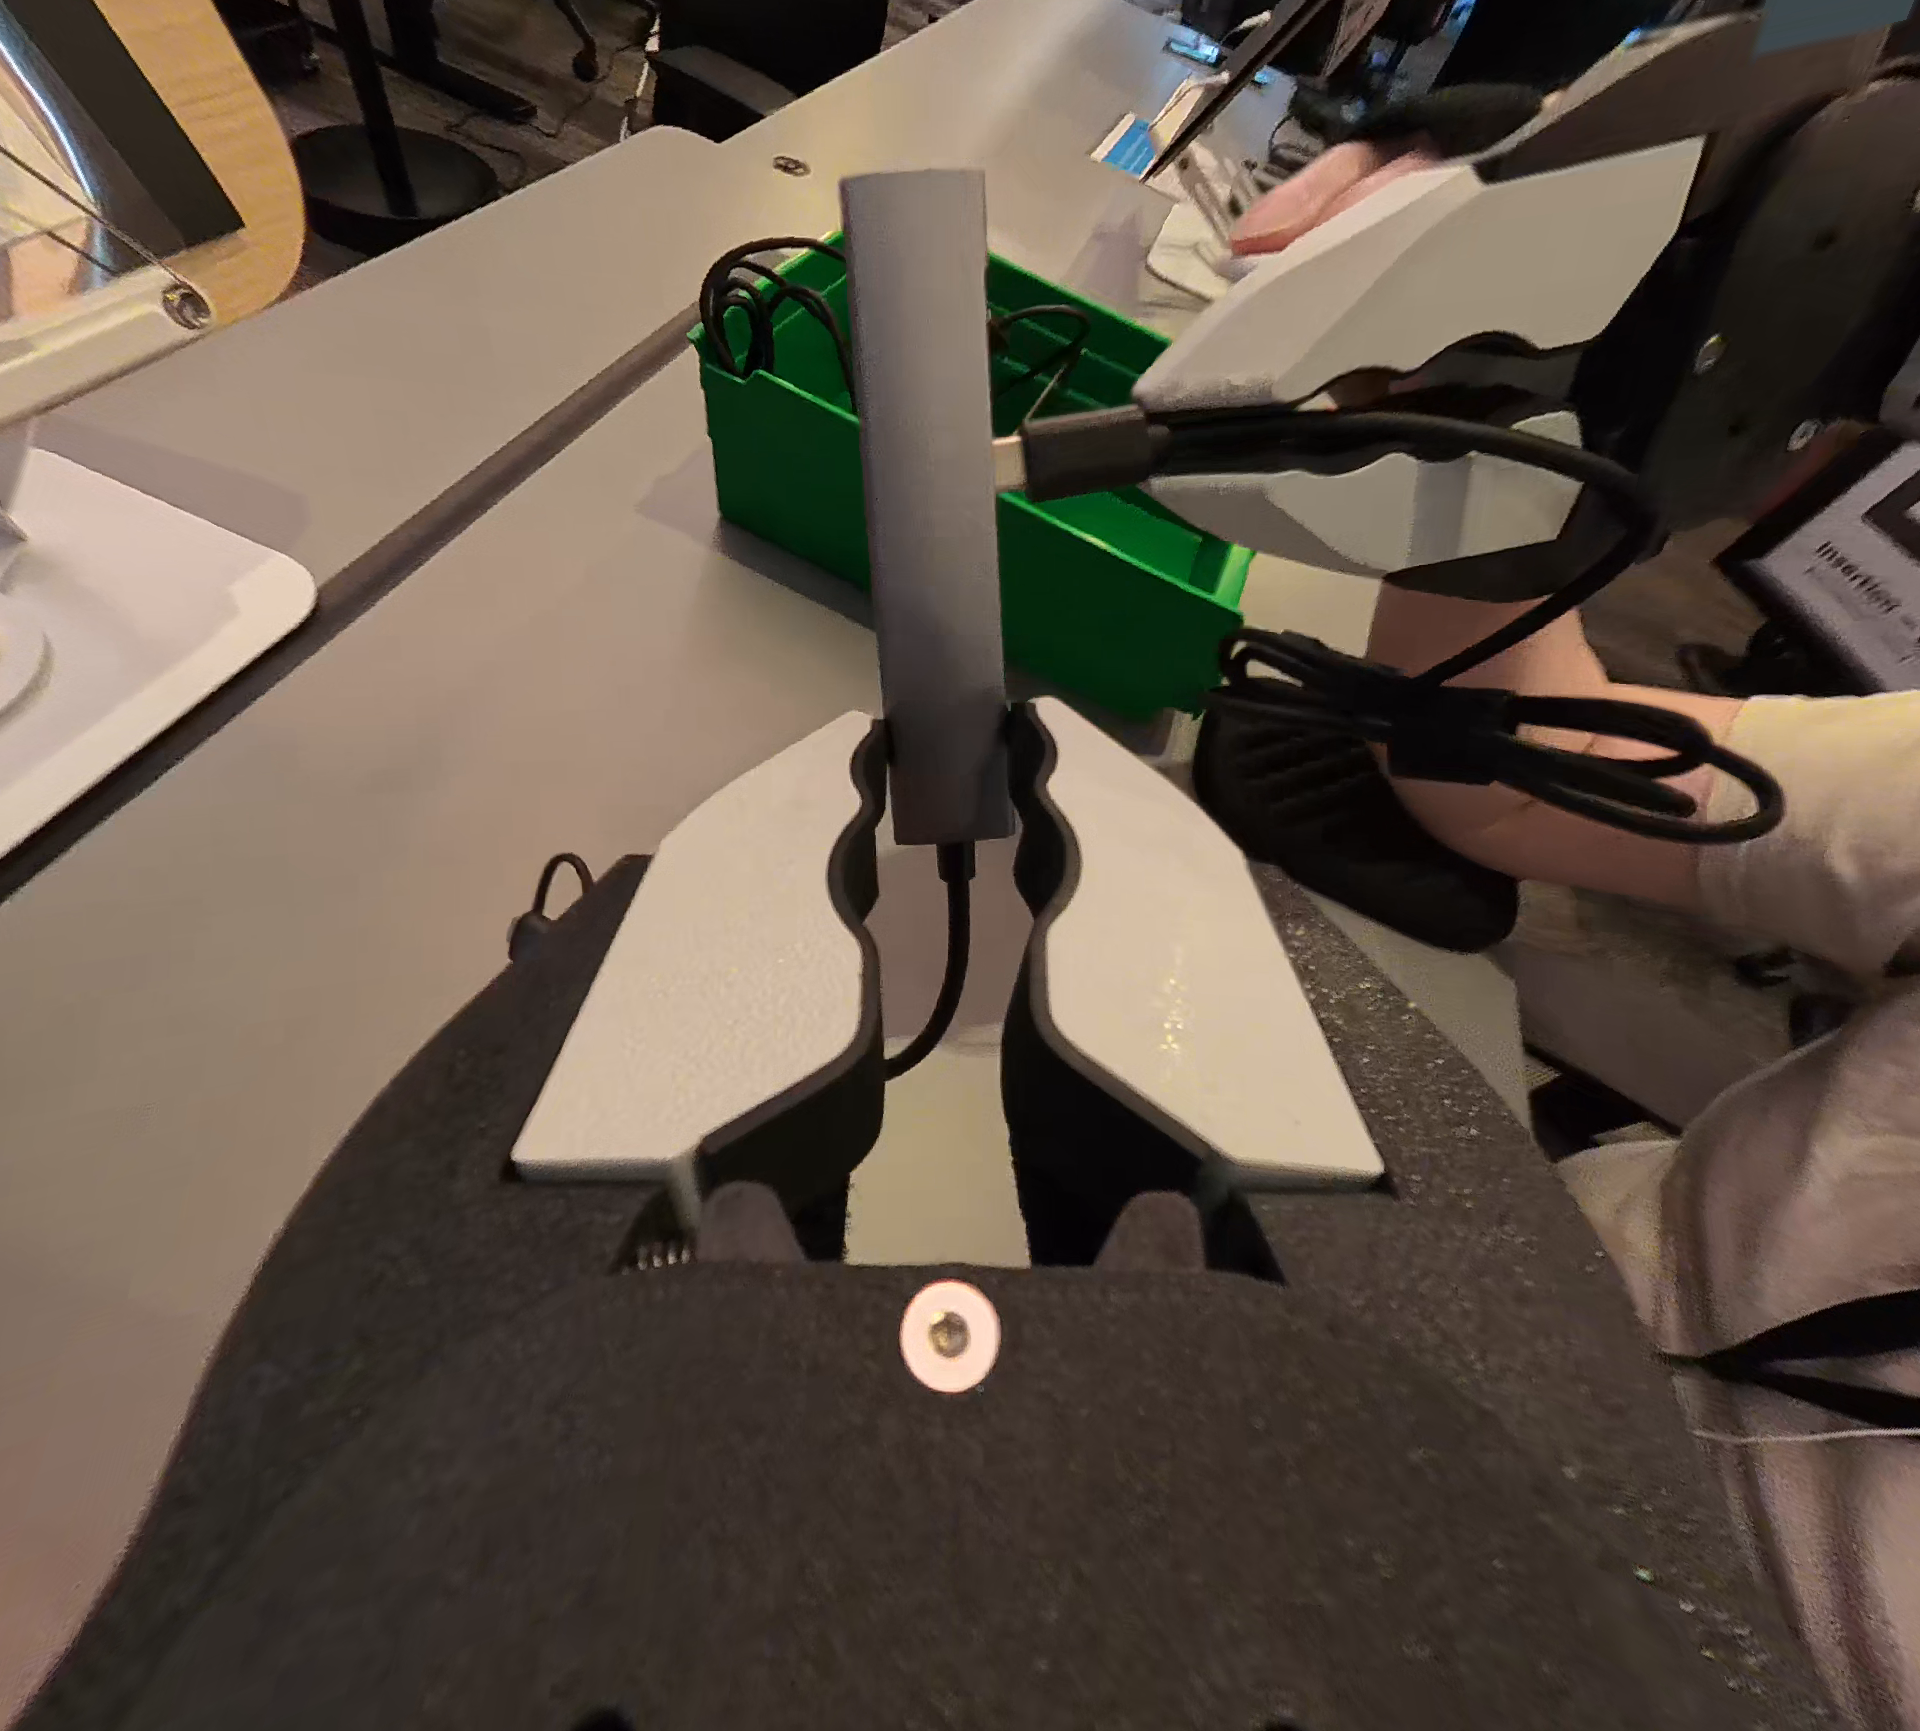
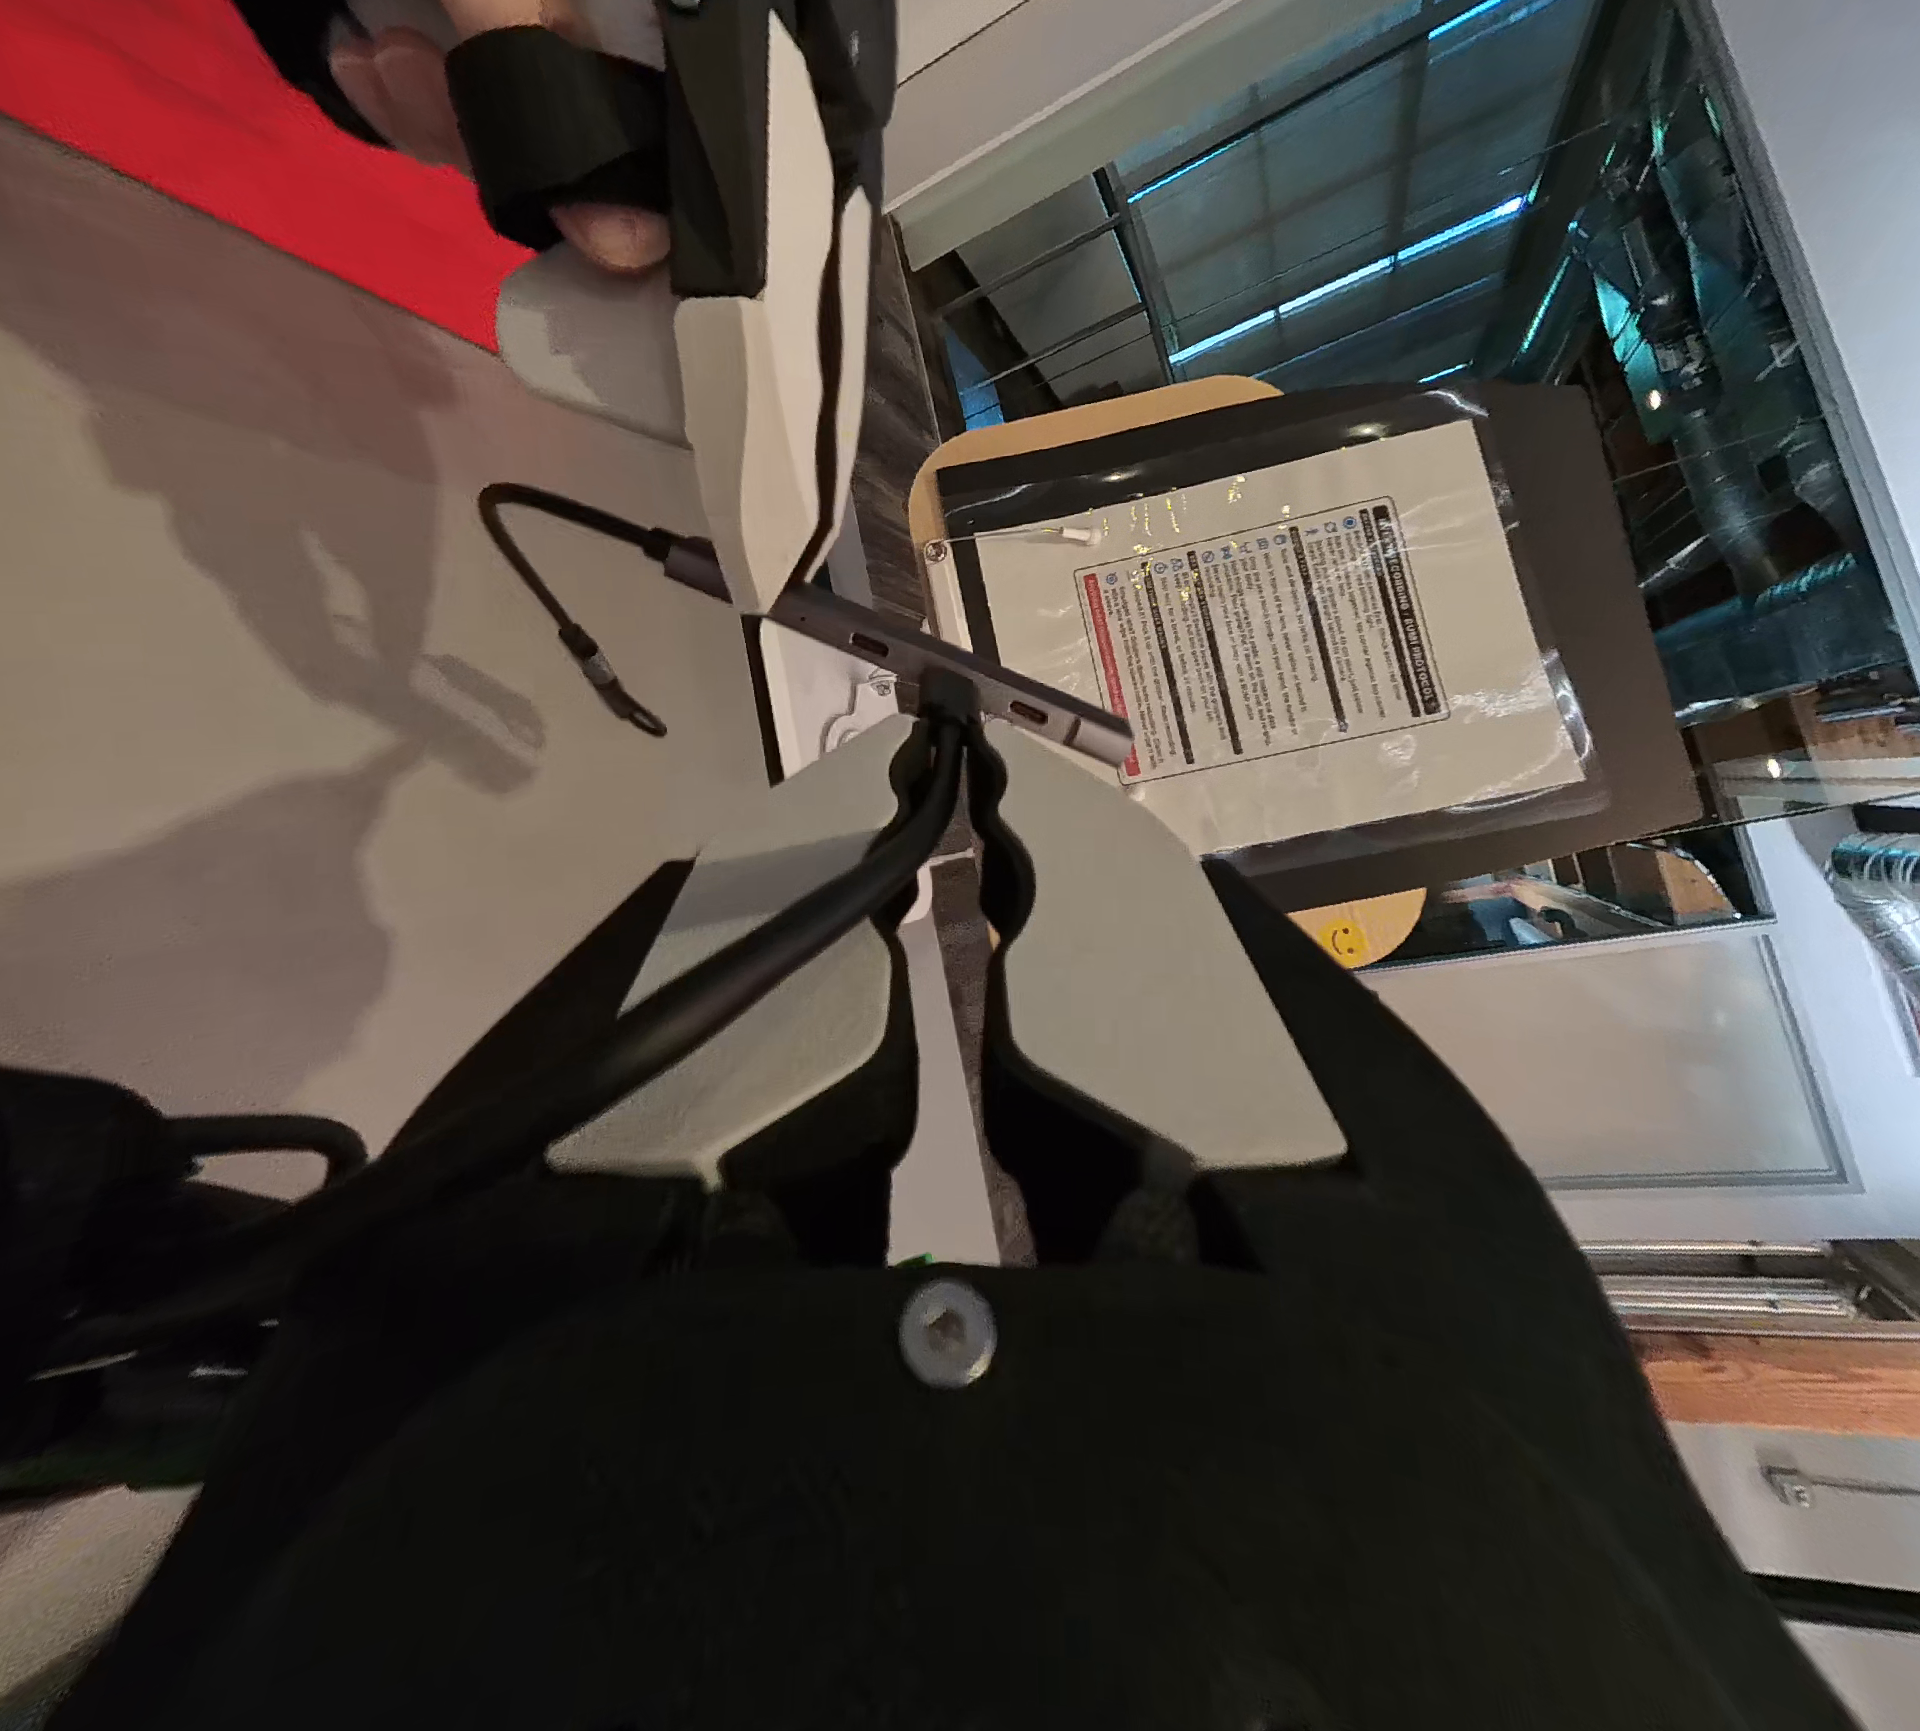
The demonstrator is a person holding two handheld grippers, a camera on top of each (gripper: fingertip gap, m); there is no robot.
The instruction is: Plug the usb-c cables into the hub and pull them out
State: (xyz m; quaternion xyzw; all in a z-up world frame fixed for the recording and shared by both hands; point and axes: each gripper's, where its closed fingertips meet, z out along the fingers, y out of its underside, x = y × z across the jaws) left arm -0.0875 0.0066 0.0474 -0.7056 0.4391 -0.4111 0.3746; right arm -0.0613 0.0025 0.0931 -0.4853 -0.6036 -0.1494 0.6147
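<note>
Left gripper: jaws clenched on the grey hub, held upright above the desk.
Right gripper: jaws grasping the black usb-c cable, its plug touching the hub's side.
Behind: green bin.

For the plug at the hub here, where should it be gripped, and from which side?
Grip the plug by its dark housing just behind the metal tip, as the right gripper does, coming from the hub's port edge, in line with the plug's axis. The left gripper holds the hub upright by its lower end, so the ports face sideways; a straight push suits them.
</note>
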